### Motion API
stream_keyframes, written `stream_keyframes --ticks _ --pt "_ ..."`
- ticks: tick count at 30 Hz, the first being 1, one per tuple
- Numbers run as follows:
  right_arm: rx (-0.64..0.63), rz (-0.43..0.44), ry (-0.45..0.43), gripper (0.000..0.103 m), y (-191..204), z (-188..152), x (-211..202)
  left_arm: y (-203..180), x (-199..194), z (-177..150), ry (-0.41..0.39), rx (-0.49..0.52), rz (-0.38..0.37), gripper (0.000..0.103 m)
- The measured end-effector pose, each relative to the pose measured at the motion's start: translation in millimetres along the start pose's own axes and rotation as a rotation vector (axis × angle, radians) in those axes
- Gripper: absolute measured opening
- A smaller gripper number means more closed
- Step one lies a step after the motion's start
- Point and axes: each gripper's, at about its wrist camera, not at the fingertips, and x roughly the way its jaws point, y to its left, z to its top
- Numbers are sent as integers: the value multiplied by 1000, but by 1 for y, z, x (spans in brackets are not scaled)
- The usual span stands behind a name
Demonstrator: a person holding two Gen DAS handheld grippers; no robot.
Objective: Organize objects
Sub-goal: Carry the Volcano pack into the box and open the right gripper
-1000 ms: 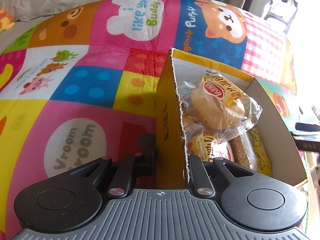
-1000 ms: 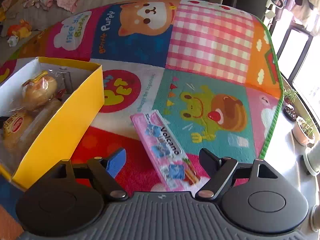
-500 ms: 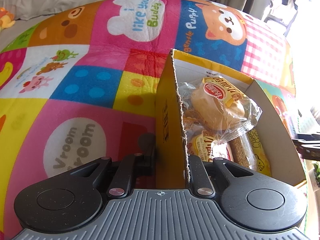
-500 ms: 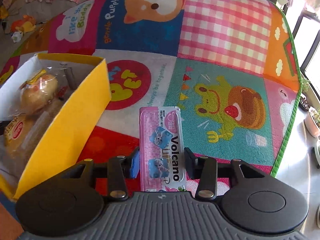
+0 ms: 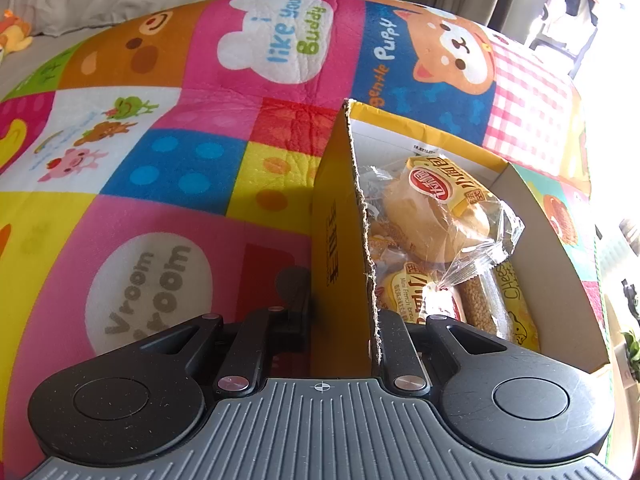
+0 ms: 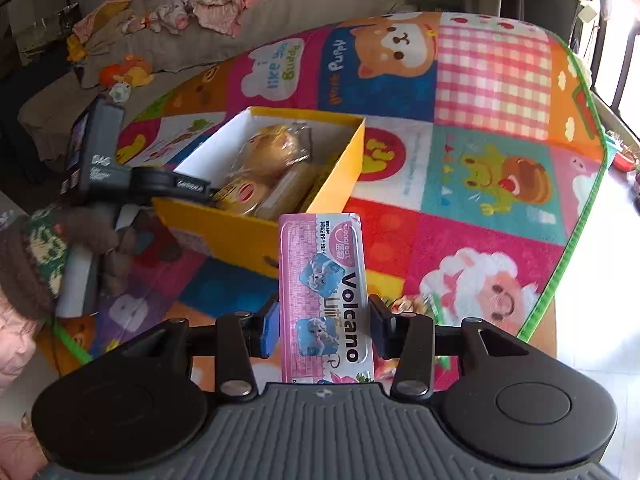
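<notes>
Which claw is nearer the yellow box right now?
Left. The left claw is clamped on the yellow box wall, one finger outside and one inside. The right claw holds the pink Volcano packet apart from the box, on its near side.

one yellow box (image 6: 256,236), two bread buns (image 5: 436,216), one pink packet (image 6: 326,292).

My left wrist camera sat low and close against the yellow box (image 5: 340,216), looking along its wall across the play mat (image 5: 168,160), while my right one looked down from higher and farther back, sharing that box (image 6: 256,236) and mat (image 6: 492,92).
</notes>
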Motion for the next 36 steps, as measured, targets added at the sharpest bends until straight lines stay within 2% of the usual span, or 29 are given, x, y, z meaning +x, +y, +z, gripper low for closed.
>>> stream_keyframes --ticks 3,8,11,16,20,25,29,33,36 --pt "8 61 18 44 15 -12 -9 0 0 0 1 1 -1 17" --pt "-26 83 -24 44 34 -6 -28 0 0 0 2 3 -1 17" --pt "-19 92 -71 44 36 9 -40 0 0 0 1 4 -1 17" --pt "36 97 -202 44 29 47 -57 0 0 0 2 6 -2 16" --pt "89 117 -276 44 24 84 -53 0 0 0 3 7 -1 16" --pt "182 166 -262 44 27 126 -13 0 1 0 4 11 -1 16" --pt "218 184 -200 44 40 151 36 0 1 0 4 10 -1 16" --pt "315 242 -102 44 43 165 84 0 0 0 1 10 -2 17" --pt "367 231 -62 45 48 163 114 0 0 -1 0 11 -2 17"
